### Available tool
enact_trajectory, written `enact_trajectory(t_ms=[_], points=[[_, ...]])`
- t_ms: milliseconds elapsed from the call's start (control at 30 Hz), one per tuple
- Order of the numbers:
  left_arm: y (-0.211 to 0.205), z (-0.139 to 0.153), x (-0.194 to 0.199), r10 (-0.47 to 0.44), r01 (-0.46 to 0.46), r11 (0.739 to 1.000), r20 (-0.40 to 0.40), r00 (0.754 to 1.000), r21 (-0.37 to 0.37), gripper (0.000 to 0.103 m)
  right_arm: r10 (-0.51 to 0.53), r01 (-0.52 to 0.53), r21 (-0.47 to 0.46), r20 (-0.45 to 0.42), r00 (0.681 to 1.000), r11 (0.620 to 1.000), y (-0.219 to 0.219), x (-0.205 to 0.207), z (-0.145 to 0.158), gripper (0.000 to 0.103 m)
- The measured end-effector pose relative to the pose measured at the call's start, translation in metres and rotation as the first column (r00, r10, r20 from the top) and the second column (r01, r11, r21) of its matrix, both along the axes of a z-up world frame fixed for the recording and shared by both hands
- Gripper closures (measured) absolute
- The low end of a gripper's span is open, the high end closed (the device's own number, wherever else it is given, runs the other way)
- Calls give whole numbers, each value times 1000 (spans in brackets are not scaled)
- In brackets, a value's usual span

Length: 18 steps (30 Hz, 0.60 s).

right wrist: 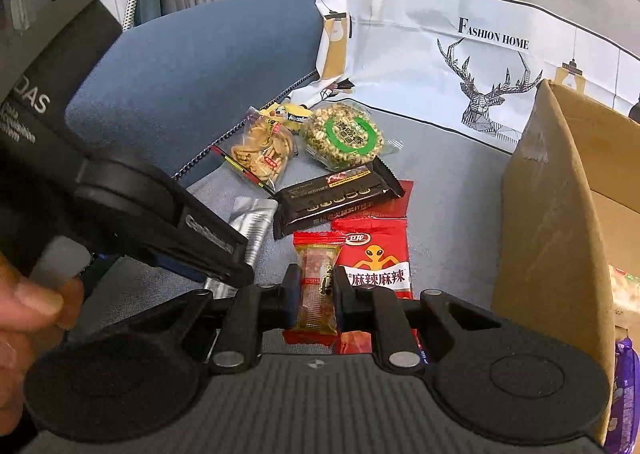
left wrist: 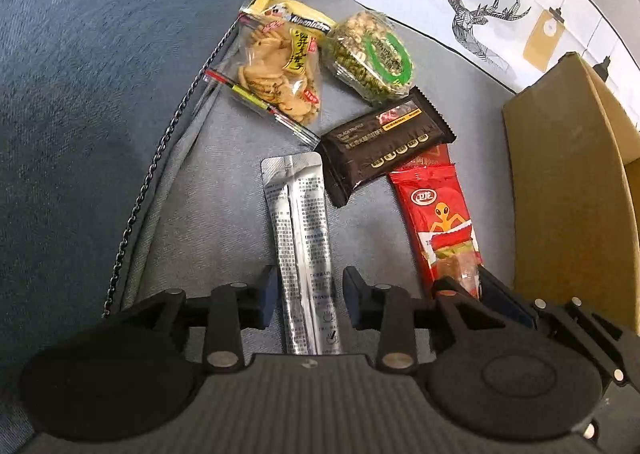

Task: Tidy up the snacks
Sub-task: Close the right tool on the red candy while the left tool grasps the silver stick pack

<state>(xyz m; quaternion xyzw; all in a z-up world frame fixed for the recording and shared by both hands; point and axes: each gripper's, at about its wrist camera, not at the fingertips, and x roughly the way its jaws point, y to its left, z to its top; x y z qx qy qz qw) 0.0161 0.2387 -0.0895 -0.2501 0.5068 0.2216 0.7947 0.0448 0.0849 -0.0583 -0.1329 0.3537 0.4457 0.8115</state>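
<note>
Straddling silver packet (left wrist: pixel 301 254), left claw (left wrist: pixel 309 290)

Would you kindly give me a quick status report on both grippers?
Left gripper open, straddling long silver foil sachet. Right gripper shut on small red-ended clear candy packet. Brown cardboard box close right, path unobstructed.

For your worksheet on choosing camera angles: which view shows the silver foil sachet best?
The left wrist view: the silver foil sachet lies full length, print visible, between the open left gripper. In the right wrist view that gripper's body hides most of it.
</note>
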Motion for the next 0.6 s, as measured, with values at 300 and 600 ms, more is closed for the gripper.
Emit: enact_trajectory(t_ms=[300,600], points=[[-20,-7,12,-81,90,987,-70,994,134,75,-3,3,-23,-2,1000,1000,0,2,-3,85],[1,9,-4,20,-24,996,42,999,82,93,-34,34,-5,12,999,999,-4,4,4,86]])
